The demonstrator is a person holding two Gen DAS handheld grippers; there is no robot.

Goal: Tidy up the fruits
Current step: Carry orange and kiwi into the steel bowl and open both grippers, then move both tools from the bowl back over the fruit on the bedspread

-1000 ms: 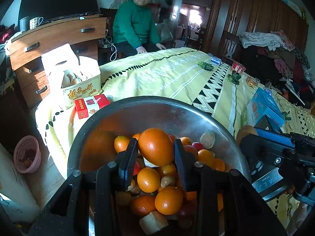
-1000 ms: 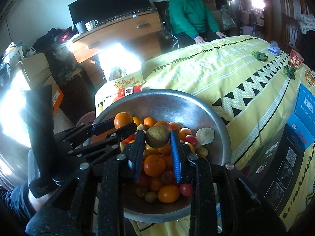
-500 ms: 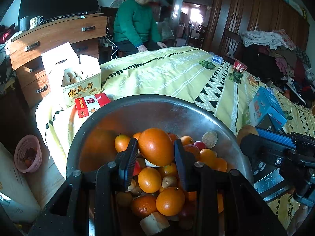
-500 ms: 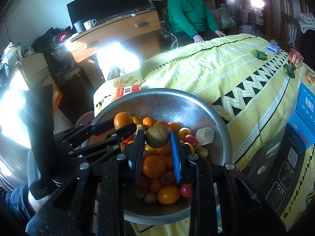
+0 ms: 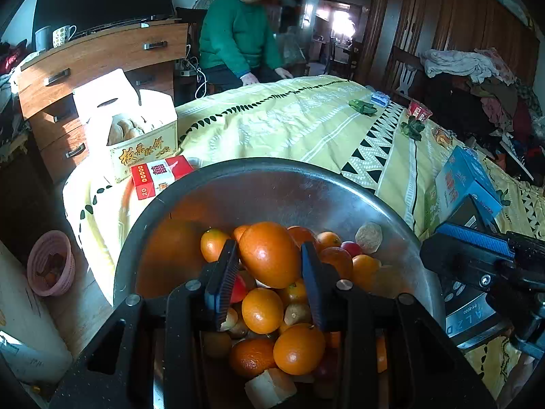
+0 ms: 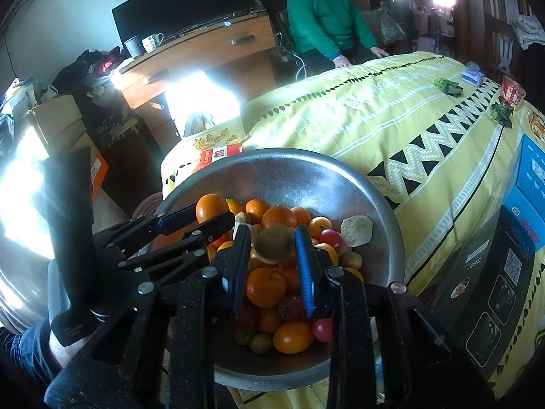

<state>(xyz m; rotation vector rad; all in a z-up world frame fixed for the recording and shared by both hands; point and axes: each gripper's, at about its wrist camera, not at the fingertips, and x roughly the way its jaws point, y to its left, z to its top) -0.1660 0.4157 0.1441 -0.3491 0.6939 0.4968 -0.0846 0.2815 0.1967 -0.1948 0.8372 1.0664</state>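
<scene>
Left wrist view shows a yellow patterned bedspread (image 5: 289, 126) under a wide steel bowl (image 5: 289, 184) heaped with fruit. Above the heap, the left gripper (image 5: 269, 260) clamps a large orange (image 5: 269, 255) between its pads. Right wrist view has the right gripper (image 6: 274, 248) nearly closed on a brown kiwi (image 6: 274, 243) (slightly blurred), held over the same bowl, the left gripper close beside it.

Both wrist cameras looked steeply down from close above the metal bowl (image 5: 306, 184) of fruit. The left view sat at the bowl's left, the right view at its right; both shared the bowl and the yellow bedspread (image 6: 391, 119) beyond it.
</scene>
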